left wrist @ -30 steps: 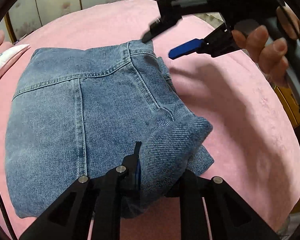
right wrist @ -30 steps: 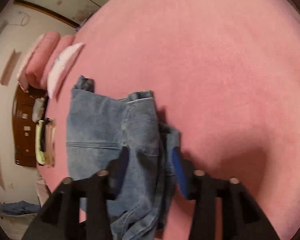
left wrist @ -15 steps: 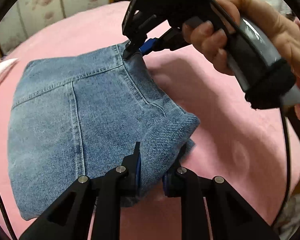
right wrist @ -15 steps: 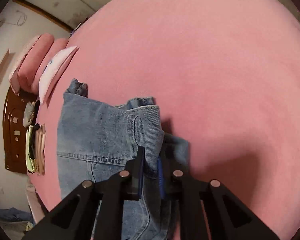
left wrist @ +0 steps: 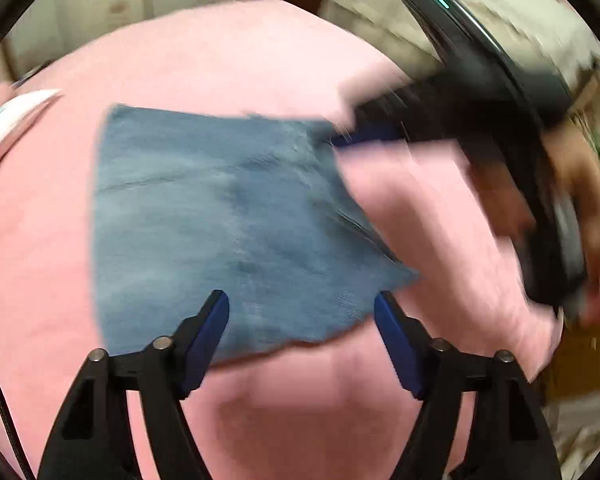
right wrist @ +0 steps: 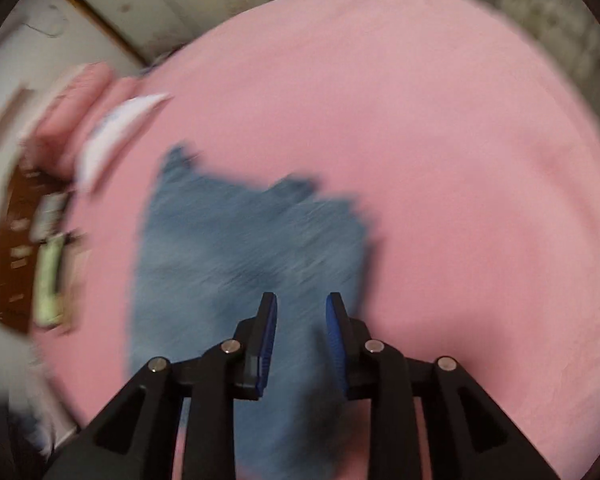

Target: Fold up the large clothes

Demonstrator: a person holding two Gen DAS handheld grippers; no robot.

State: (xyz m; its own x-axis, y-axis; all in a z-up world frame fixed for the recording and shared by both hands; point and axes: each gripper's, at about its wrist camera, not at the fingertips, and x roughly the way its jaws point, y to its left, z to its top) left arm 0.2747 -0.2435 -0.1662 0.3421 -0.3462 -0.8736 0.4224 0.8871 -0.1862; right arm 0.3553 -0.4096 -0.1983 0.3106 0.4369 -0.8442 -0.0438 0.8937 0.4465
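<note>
Denim dominates both views: a folded blue-jean garment (left wrist: 228, 220) lies flat on a pink plush bed cover (left wrist: 228, 52), its folded shape roughly rectangular with a pointed corner toward the right. Both pictures are smeared by motion, so seams and stitching cannot be made out.

From the left wrist camera, the left gripper (left wrist: 302, 306) stands with its blue-padded fingers spread wide apart above the near edge of the denim, nothing between them. This view alone shows the right gripper (left wrist: 364, 136) from outside: a black body with a blue pad at the garment's far right corner, held by a person's hand (left wrist: 580, 200) at the right edge. Whether it touches the cloth there cannot be told through the blur.

The right wrist camera supplies what that view lacks: the right gripper (right wrist: 302, 308) has a clear gap between its two blue pads, with denim (right wrist: 240, 248) seen beyond and below them and none caught in between. Only this view shows a brown wooden piece of furniture (right wrist: 12, 248) at the left and pink pillows (right wrist: 76, 96) with a white pillow (right wrist: 116, 128) beside the garment's far end
</note>
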